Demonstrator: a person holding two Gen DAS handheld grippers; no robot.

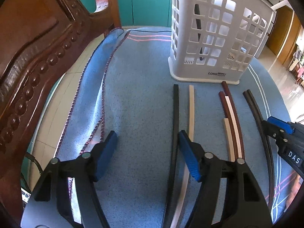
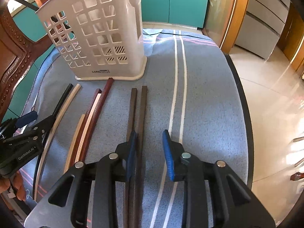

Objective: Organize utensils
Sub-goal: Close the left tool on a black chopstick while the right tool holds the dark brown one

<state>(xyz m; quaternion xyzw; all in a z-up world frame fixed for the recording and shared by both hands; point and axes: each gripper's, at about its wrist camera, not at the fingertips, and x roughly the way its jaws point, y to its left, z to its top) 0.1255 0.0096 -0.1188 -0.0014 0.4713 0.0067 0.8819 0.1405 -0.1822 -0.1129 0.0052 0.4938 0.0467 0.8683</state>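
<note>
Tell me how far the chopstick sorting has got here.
Done: one dark stick already stands in the white holder. In hand: nothing gripped. The left gripper sits open by the black and cream pair, and the right gripper sits open over the brown pair. Left: those pairs and the red and cream group, all lying on the blue cloth.

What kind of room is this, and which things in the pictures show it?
Probably a home dining or kitchen area. A carved wooden chair stands by a table under a blue cloth, teal cabinets line the wall, and a white utensil holder stands above loose chopsticks.
</note>
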